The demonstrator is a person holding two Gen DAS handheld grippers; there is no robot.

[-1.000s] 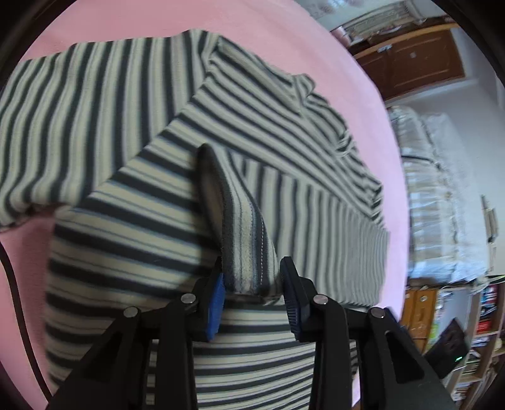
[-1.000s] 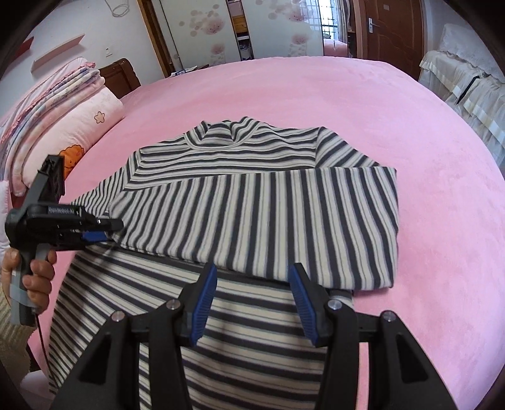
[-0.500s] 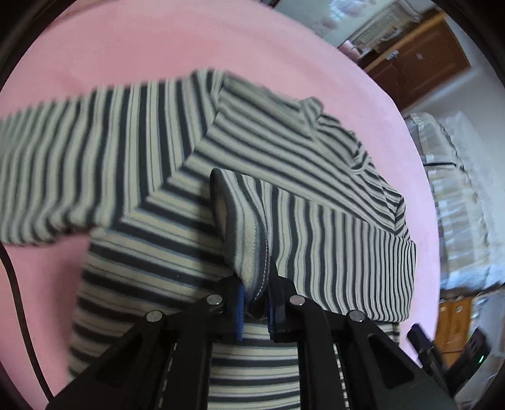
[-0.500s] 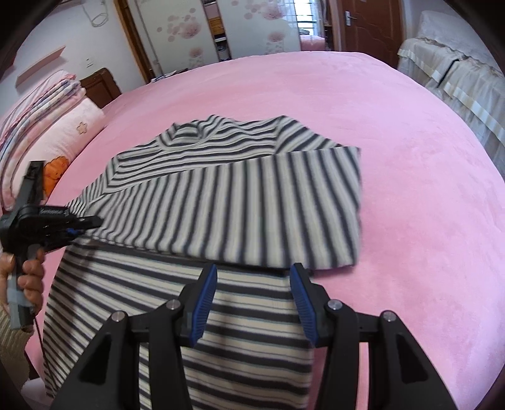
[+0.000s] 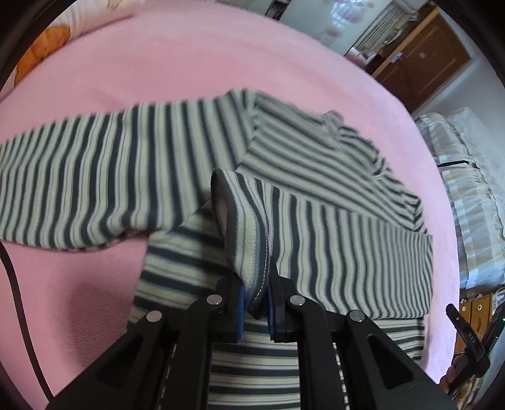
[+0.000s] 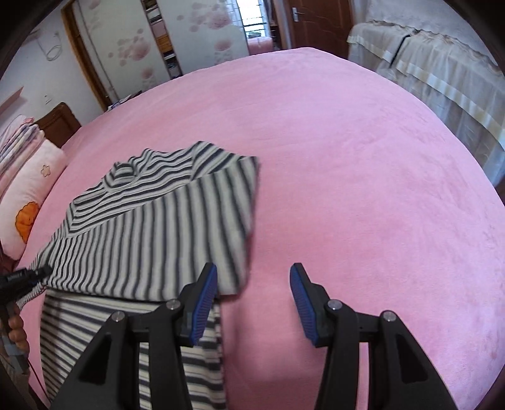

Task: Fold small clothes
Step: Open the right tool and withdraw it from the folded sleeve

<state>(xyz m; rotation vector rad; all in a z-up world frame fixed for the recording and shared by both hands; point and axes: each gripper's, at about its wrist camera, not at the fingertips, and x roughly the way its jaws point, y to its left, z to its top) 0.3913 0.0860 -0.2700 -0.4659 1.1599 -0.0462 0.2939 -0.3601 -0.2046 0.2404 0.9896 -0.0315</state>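
Observation:
A grey-and-cream striped long-sleeved top (image 5: 315,176) lies on a pink bed (image 5: 189,63). One sleeve is folded across its body (image 5: 347,252); the other sleeve (image 5: 79,176) lies spread out to the left. My left gripper (image 5: 255,302) is shut on the cuff (image 5: 249,252) of the folded sleeve and holds it just above the top. In the right wrist view the top (image 6: 151,239) lies at the left. My right gripper (image 6: 254,293) is open and empty over bare pink bed beside the top's right edge. The left gripper (image 6: 34,272) shows at the far left there.
Pillows (image 6: 28,195) and folded bedding lie at the head of the bed on the left. A covered piece of furniture (image 6: 442,72) stands beyond the bed's right side. A wardrobe and a wooden door (image 6: 318,22) stand behind. Wide pink bed surface (image 6: 363,176) lies right of the top.
My left gripper closed on the sleeve cuff and drew it back and up. My right gripper, still open, moved right, off the top and over bare bed.

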